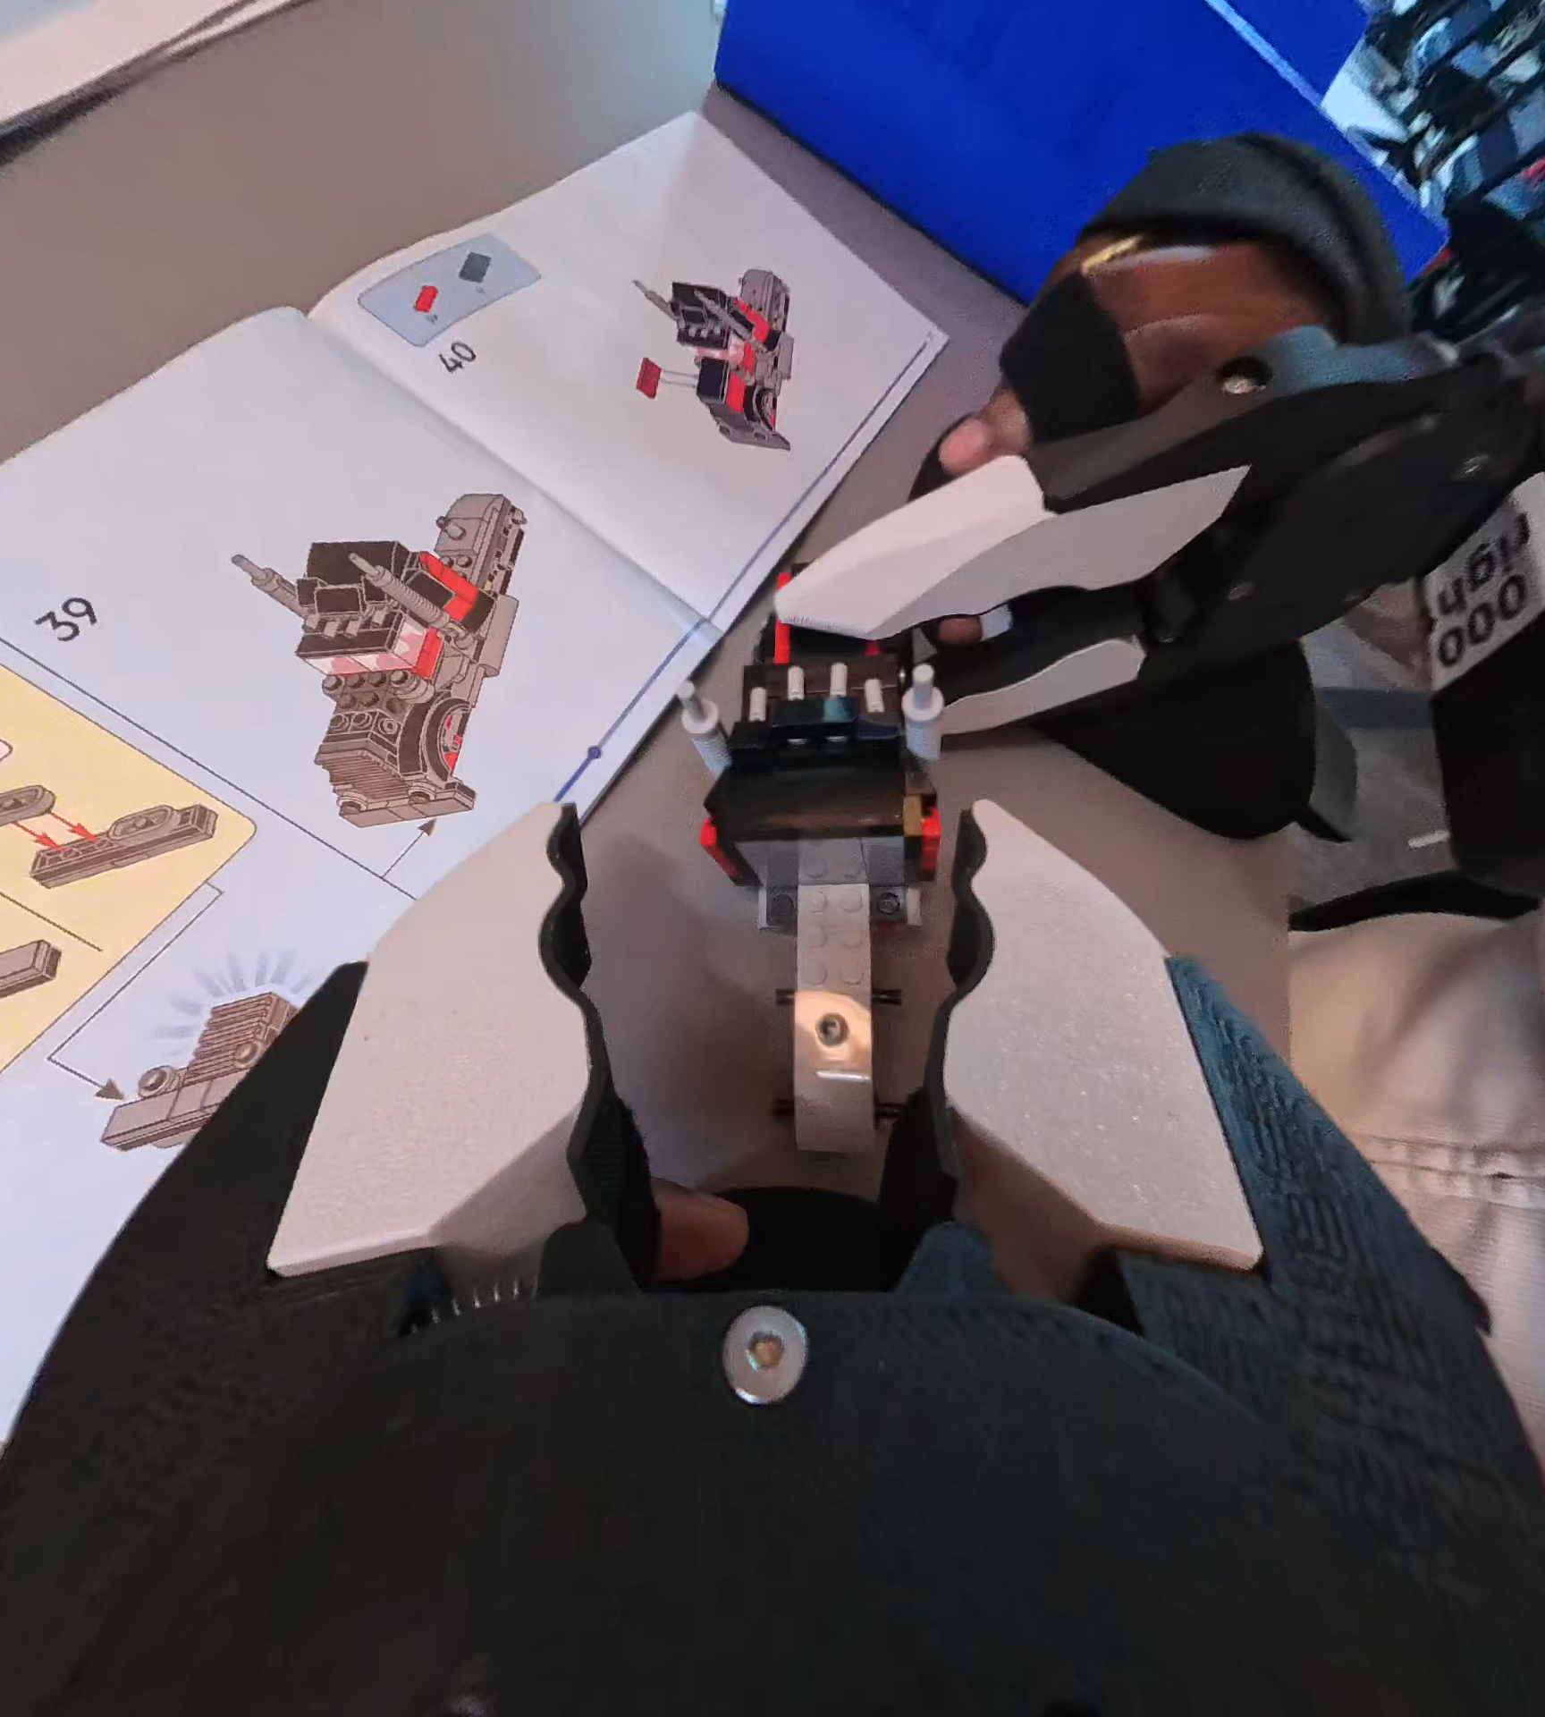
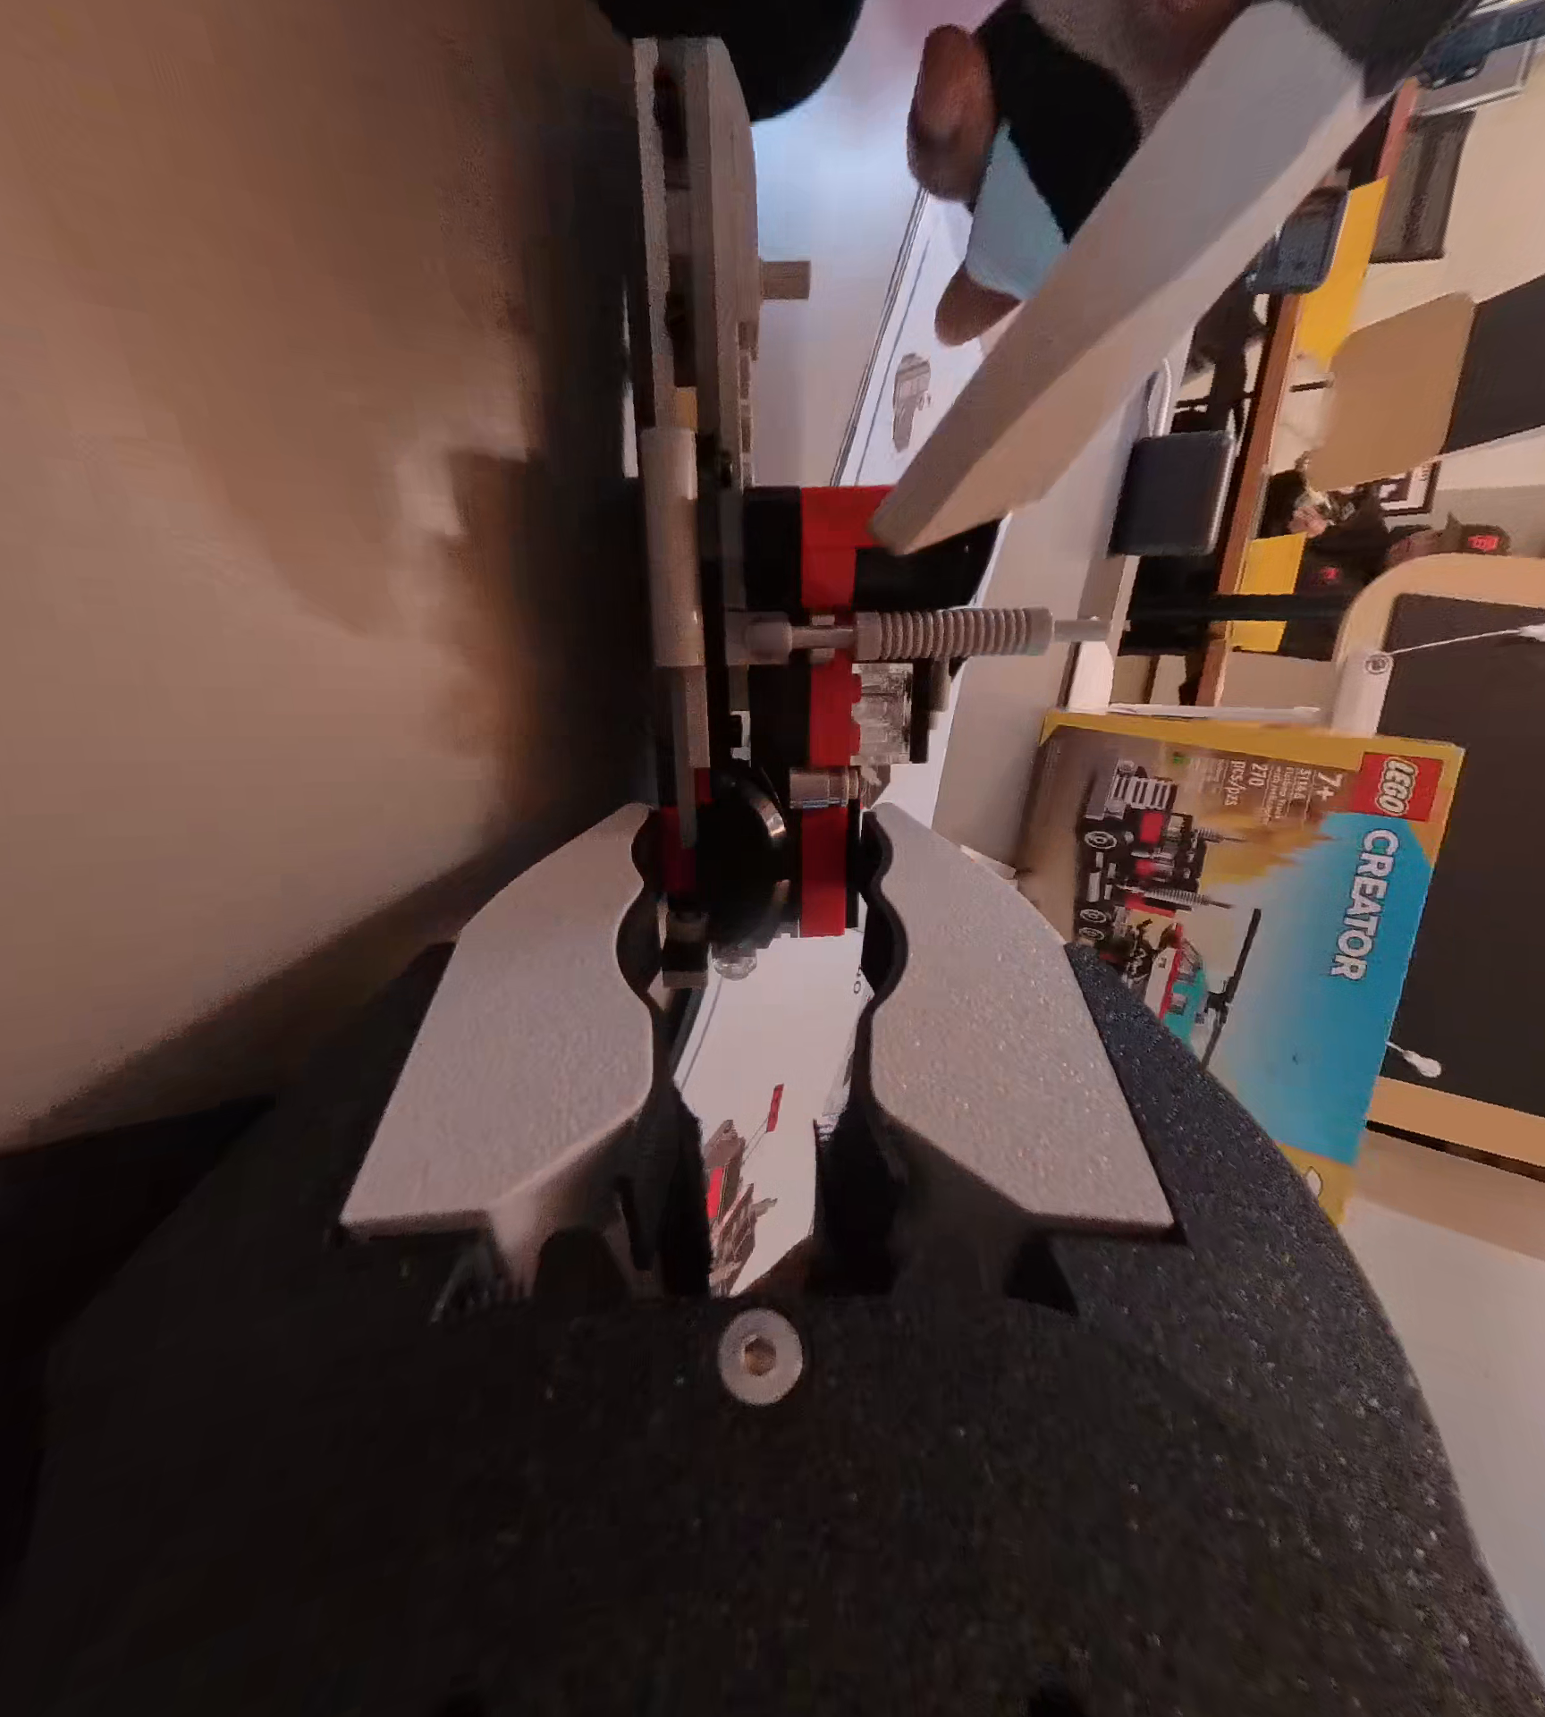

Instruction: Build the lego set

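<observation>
Gripping the truck cab model (image 2: 778, 706) at its red-and-black front, the right gripper (image 2: 759, 869) holds it above the table; the left gripper (image 1: 769, 836) is spread empty. Light, rigid, its thin exhaust pipes fragile.

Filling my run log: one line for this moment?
left gripper: open, around grey tail | right gripper: shut on black-red-grey lego truck model | step: mid-assembly

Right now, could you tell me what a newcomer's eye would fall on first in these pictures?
The half-built black, red and grey lego truck at the centre, with the right tool clamped on its far end. The left tool sits open around its grey near end. To the left lies the open instruction booklet.
</observation>
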Tool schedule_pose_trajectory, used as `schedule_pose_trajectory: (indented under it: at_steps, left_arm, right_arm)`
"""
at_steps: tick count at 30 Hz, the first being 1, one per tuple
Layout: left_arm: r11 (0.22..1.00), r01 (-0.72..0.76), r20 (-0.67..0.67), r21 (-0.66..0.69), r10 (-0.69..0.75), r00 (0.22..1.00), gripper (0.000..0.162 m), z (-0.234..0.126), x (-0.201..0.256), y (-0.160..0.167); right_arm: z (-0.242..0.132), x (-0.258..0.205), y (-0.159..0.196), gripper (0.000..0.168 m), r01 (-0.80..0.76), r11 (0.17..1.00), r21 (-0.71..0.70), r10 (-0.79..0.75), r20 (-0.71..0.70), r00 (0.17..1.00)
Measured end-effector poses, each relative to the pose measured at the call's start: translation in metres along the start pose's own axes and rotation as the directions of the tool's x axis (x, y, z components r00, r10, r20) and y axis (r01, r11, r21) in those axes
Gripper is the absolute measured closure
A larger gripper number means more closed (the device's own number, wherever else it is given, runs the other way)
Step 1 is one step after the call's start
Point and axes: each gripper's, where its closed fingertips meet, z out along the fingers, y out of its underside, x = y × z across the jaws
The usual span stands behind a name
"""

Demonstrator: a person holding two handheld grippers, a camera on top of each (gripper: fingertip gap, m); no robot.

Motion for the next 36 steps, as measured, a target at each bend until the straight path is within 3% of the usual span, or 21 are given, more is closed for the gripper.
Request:
schedule_pose_trajectory:
  at_steps: [3, 7, 9, 11, 13, 14, 21, 27, 36]
  left_arm:
    - [0.994, -0.093, 0.046, -0.054, 0.096, 0.994, 0.088, 0.005, 0.005, 0.007]
    - [0.963, -0.243, 0.079, -0.118, 0.253, 0.964, 0.096, 0.01, 0.013, 0.017]
    - [0.945, -0.297, 0.061, -0.134, 0.307, 0.95, 0.099, 0.011, 0.018, 0.021]
    - [0.934, -0.327, 0.052, -0.144, 0.337, 0.94, 0.102, 0.012, 0.02, 0.024]
    - [0.929, -0.343, 0.033, -0.142, 0.351, 0.936, 0.102, 0.012, 0.023, 0.025]
    - [0.929, -0.344, 0.025, -0.14, 0.351, 0.936, 0.102, 0.012, 0.023, 0.024]
    - [0.926, -0.35, -0.003, -0.143, 0.354, 0.935, 0.103, 0.013, 0.025, 0.027]
    - [0.92, -0.358, 0.009, -0.16, 0.364, 0.931, 0.104, 0.015, 0.023, 0.03]
    - [0.923, -0.344, 0.017, -0.171, 0.352, 0.936, 0.105, 0.016, 0.021, 0.031]
  right_arm:
    - [-0.005, -0.004, -0.006, 0.127, -0.062, 0.998, 0.022, 0.061, 0.049, 0.997]
    - [-0.028, -0.012, -0.018, 0.113, -0.316, 0.936, 0.156, 0.267, 0.272, 0.924]
    - [-0.044, -0.007, -0.02, 0.11, -0.523, 0.829, 0.198, 0.411, 0.418, 0.81]
    - [-0.058, 0.003, -0.021, 0.112, -0.736, 0.645, 0.208, 0.523, 0.582, 0.623]
    - [-0.065, 0.012, -0.018, 0.128, -0.85, 0.49, 0.195, 0.546, 0.692, 0.473]
    - [-0.062, 0.013, -0.014, 0.131, -0.867, 0.462, 0.185, 0.56, 0.698, 0.447]
    - [-0.036, -0.004, -0.011, 0.128, -0.844, 0.515, 0.151, 0.543, 0.705, 0.457]
    - [-0.027, -0.011, -0.016, 0.137, -0.817, 0.563, 0.127, 0.469, 0.764, 0.442]
    - [-0.023, -0.012, -0.019, 0.144, -0.805, 0.57, 0.167, 0.427, 0.776, 0.464]
